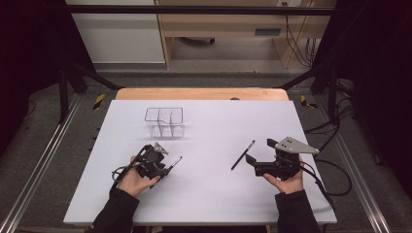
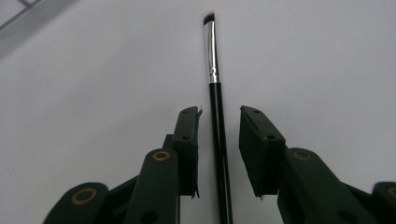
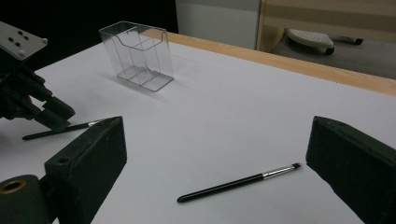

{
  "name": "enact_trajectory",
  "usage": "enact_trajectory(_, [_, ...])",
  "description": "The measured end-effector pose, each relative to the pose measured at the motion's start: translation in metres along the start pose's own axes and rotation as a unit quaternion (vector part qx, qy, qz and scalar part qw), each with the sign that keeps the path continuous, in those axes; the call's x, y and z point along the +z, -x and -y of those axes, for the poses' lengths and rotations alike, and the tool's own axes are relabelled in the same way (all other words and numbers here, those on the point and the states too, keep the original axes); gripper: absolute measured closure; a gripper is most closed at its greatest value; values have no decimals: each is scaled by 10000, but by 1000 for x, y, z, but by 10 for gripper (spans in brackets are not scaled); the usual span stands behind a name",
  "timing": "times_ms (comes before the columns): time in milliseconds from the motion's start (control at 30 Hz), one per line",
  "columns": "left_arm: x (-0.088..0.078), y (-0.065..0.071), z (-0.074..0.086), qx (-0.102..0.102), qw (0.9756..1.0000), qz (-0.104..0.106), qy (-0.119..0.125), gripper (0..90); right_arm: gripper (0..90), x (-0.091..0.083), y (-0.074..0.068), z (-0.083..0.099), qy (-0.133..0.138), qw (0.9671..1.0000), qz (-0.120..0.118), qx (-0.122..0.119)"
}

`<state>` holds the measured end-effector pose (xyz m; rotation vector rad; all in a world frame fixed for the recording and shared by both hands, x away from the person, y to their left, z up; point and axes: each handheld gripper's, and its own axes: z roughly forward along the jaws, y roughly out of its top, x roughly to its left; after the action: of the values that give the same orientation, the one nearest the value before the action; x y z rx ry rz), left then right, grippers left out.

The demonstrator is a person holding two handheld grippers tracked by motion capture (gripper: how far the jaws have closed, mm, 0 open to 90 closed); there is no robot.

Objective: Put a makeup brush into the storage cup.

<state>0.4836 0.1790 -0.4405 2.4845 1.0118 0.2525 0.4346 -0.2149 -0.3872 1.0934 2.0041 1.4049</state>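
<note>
My left gripper [image 1: 165, 170] sits low on the white table [image 1: 209, 194], near the front left, with its jaws parted a little and a thin black brush [image 2: 217, 116] lying between them. In the left gripper view the handle runs straight up the gap; the left pad looks just beside or touching it, I cannot tell which, and the right pad stands clear, so nothing pinches it. The silver collar and dark bristle tip point away from the gripper, out past the jaw ends. The brush lies flat on the table. My right gripper [image 1: 257, 158] rests at the front right, jaws spread wide, nothing between the pads. A second brush [image 1: 243, 155] lies flat just to the left of it, slanted, bristle end toward the far side; in the right gripper view it lies on the table ahead of the two pads, apart from both. A clear plastic holder [image 1: 164, 121] with divided compartments stands upright toward the far left of the table, well apart from both brushes and both grippers. Its compartments look empty.
</note>
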Motion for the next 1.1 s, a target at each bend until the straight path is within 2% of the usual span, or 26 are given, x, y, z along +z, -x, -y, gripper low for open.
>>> enact_trajectory(200, [7,2,-13,201,9992,-31,-350,647,56,-2,0,-1,39,10000,-24,38])
enact_trajectory(400, [17,2,-16,250,9980,20,-586,661,56,-3,1,-1,52,10000,-35,39])
enact_trajectory(600, [15,2,-13,290,9972,54,-691,712,56,-2,0,-1,27,10000,-43,35])
enact_trajectory(867, [14,3,-12,146,9971,105,-741,766,55,-1,0,0,1,10000,-33,44])
enact_trajectory(1100, [14,4,-12,110,9971,26,-751,825,55,0,0,0,3,10000,-16,43])
